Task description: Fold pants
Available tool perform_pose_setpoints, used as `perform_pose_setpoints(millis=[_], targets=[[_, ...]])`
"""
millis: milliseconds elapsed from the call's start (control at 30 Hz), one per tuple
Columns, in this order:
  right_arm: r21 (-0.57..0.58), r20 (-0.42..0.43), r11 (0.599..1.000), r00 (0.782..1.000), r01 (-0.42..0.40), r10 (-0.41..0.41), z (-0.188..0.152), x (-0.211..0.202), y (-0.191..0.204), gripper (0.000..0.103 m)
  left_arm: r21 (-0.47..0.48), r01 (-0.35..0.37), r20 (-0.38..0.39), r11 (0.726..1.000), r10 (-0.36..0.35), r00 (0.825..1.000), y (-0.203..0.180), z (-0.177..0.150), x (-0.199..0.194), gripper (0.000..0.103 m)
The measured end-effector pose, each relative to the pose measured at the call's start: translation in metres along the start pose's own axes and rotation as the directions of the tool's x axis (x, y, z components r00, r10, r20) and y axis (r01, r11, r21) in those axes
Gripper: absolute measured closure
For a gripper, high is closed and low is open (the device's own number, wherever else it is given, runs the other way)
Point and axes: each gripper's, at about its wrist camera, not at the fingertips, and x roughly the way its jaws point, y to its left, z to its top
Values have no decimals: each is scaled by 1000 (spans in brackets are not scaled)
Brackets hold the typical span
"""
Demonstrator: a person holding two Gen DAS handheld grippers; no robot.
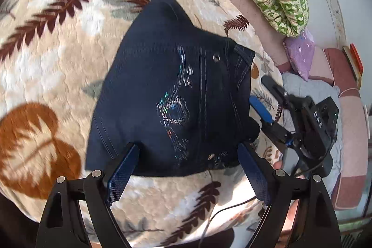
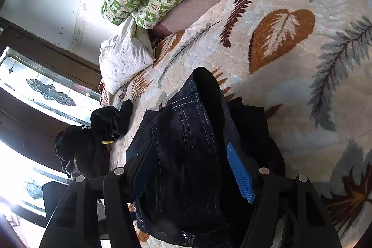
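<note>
Your left hand-held gripper [image 1: 188, 169] is wide open, with nothing between its fingers, just over the near edge of the dark blue denim pants [image 1: 162, 90]. Your right hand-held gripper [image 2: 193, 169] is open part way, with a thick fold of the pants between its fingers; I cannot tell if they press on it. The pants lie bunched in a small pile on the cream leaf-print bedspread [image 1: 46, 38]. They look partly folded, still not neat and flat.
</note>
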Motion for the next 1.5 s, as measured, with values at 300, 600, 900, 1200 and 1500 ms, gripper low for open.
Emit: perform_pose_setpoints(millis=[300,600,900,1200,1500], targets=[[-49,-57,999,998,-8,6,37,43,2,36,-170,-25,-26,985,21,999,4,-12,37,15],[-136,-104,990,994,-39,24,40,46,5,98,-191,-96,-83,977,82,993,-21,-1,68,60],[-63,-95,998,995,31,-37,35,16,-34,97,-154,-75,-253,985,34,967,-16,-29,117,75],[40,-45,999,999,-25,27,33,3,-42,57,93,-31,-107,995,41,993,-65,-29,39,63],[-147,61,989,997,-29,38,-1,-49,3,53,86,-242,207,967,220,953,-58,28,-1,20]])
